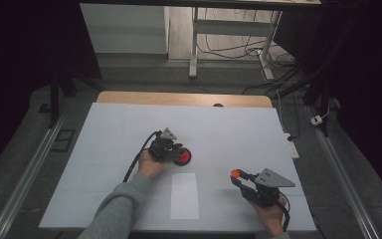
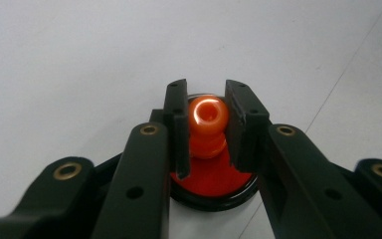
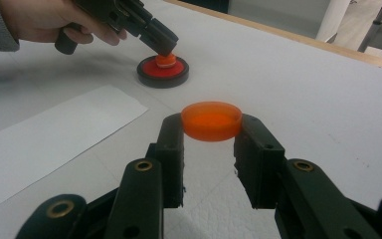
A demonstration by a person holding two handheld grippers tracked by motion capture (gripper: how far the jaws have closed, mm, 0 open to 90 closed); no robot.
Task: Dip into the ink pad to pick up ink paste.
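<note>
While the left gripper [image 1: 178, 155] is clenched on the orange knob [image 2: 207, 115] of the red disc [image 3: 162, 71], the step asks for a straight, steady hold.
Right gripper [image 3: 211, 144]: grasping the orange cap [image 3: 212, 120] above the table [image 1: 238, 134].
Disc: on the table, beyond the paper [image 1: 184, 195], black-rimmed.
Materials: glossy ribbed knob, translucent round cap.

Orange knob [image 2: 207, 119] upright on red black-rimmed disc [image 3: 162, 71], mid-table; orange round cap [image 3: 212, 120] level, clamped between jaws.
</note>
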